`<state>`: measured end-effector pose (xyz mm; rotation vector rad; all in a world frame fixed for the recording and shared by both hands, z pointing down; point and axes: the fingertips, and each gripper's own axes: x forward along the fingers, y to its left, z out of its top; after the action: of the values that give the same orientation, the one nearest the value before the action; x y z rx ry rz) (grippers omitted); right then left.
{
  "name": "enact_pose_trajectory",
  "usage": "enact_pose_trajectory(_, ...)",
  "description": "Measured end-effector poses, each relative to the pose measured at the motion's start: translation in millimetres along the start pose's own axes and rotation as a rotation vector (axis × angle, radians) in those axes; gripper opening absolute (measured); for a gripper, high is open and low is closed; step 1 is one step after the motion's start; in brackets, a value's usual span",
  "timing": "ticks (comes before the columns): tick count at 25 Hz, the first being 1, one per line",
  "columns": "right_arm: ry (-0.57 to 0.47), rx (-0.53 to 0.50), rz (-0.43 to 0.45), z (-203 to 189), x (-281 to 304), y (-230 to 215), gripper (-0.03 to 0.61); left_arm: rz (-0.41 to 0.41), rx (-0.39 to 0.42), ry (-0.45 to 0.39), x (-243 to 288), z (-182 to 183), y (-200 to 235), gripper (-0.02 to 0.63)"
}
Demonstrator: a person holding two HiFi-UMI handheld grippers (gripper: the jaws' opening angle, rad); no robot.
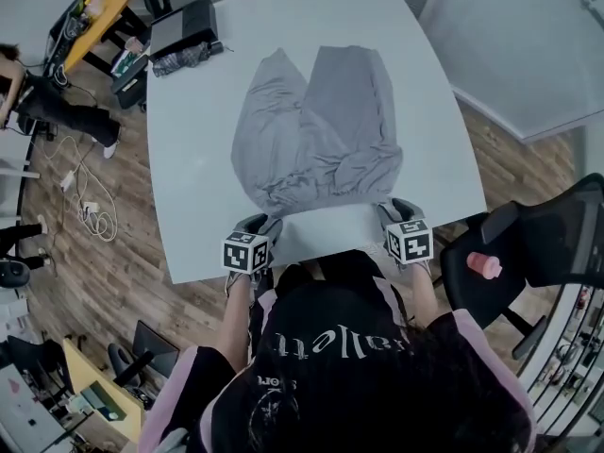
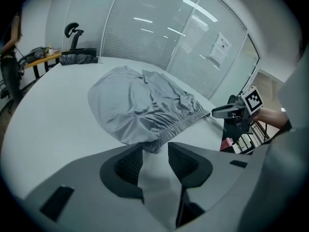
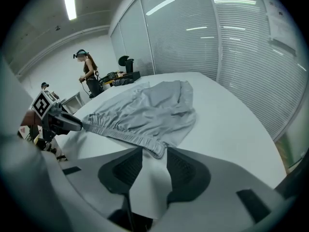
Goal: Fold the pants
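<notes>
Pants (image 1: 321, 130), one pair, one table (image 1: 203, 149); left tool (image 1: 263, 223), right tool (image 1: 397, 206), jaws apart.

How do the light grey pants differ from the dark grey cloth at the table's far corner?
The light grey pants are spread out mid-table; the dark grey cloth is bunched in a heap beside a black box. The pants are far larger and paler than the cloth. Both lie on the white table.
</notes>
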<state>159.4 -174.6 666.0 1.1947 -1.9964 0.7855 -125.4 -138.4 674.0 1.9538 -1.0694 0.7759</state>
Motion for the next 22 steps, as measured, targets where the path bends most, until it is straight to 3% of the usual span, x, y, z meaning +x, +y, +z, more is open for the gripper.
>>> enact_pose_trajectory(9, 0.052, -0.022, 0.001, -11, 19, -6, 0.152, 0.057, -0.051, -0.014, 9, 3, 3, 0.166)
enact_pose_trajectory(13, 0.023, -0.019, 0.001, -6, 18, -8, 0.066, 0.069, -0.057, -0.031, 10, 7, 3, 0.119)
enact_pose_trajectory(22, -0.035, 0.021, 0.067, 18, -6, 5, 0.037, -0.001, -0.006, -0.129, -18, 27, -13, 0.057)
